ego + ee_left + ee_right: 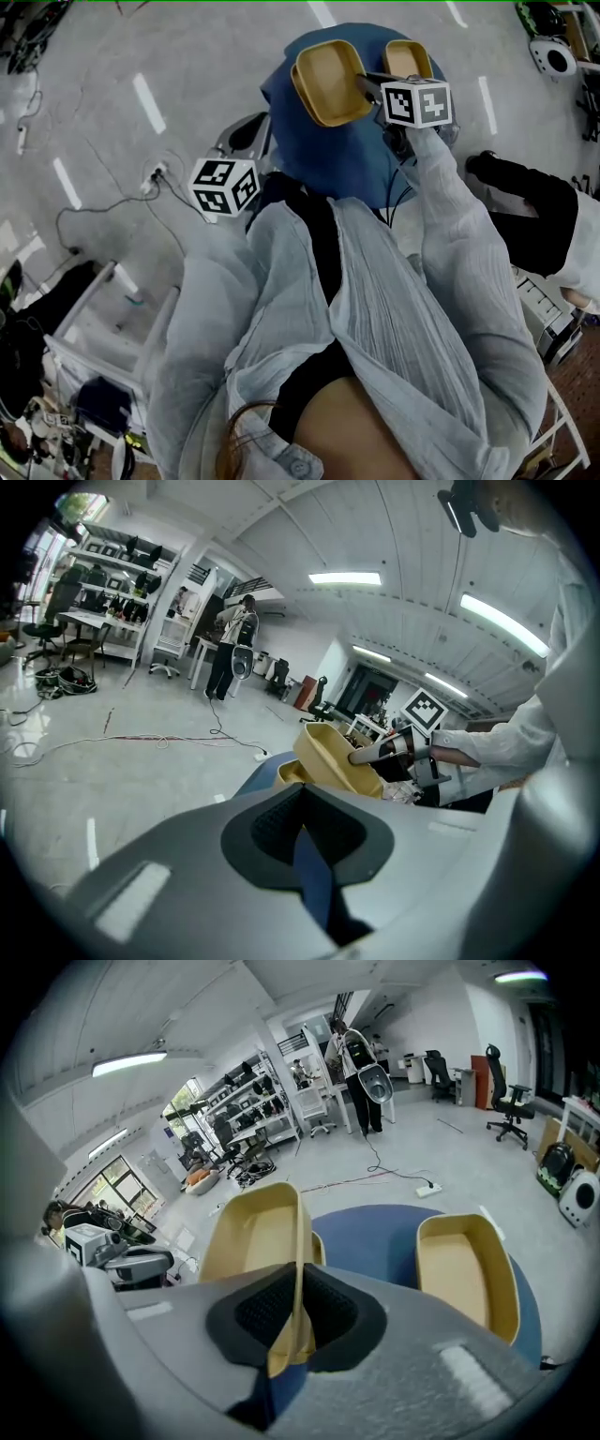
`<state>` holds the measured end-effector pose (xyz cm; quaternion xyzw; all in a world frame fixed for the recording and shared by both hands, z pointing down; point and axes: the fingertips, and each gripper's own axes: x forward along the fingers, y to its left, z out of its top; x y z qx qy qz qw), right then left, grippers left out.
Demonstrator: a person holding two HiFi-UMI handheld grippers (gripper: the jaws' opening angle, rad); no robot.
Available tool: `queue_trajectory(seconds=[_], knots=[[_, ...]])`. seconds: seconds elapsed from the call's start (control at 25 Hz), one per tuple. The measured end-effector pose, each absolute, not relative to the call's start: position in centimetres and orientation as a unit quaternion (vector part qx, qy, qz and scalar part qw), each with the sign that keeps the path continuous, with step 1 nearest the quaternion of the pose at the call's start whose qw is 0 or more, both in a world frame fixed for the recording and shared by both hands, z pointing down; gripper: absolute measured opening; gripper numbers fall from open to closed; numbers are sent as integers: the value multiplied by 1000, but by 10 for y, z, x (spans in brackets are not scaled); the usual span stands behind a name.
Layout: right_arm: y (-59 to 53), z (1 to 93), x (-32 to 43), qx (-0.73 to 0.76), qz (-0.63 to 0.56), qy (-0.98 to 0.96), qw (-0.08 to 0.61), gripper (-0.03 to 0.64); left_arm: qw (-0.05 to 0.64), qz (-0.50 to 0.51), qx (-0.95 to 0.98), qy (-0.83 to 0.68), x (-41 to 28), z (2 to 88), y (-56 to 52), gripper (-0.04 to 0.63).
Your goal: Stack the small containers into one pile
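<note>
Both grippers are closed. The left gripper, at the nine o'clock edge of the blue table, holds nothing I can make out. At eleven o'clock the right gripper pinches a tilted yellow tray by its thin side wall. Another tray lies at one o'clock. Both look light, stiff and slick, so the rim's middle is probably the best hold.
</note>
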<state>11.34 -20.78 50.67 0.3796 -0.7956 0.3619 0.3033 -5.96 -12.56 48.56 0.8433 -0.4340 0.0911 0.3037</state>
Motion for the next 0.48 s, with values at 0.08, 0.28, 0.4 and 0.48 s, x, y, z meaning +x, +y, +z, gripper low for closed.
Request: queue_trajectory(seconds=[0.08, 0.28, 0.4, 0.48], knots=[[-209, 514, 115, 374, 373, -793, 304, 25, 307, 92, 840, -437, -58, 486, -125, 12], [-209, 529, 116, 360, 382, -788, 321, 25, 315, 95, 833, -444, -56, 487, -125, 12], [-210, 534, 115, 353, 386, -786, 328, 25, 318, 95, 831, -447, -56, 488, -128, 12], [-209, 538, 113, 346, 388, -786, 334, 25, 320, 95, 828, -451, -57, 488, -127, 12]])
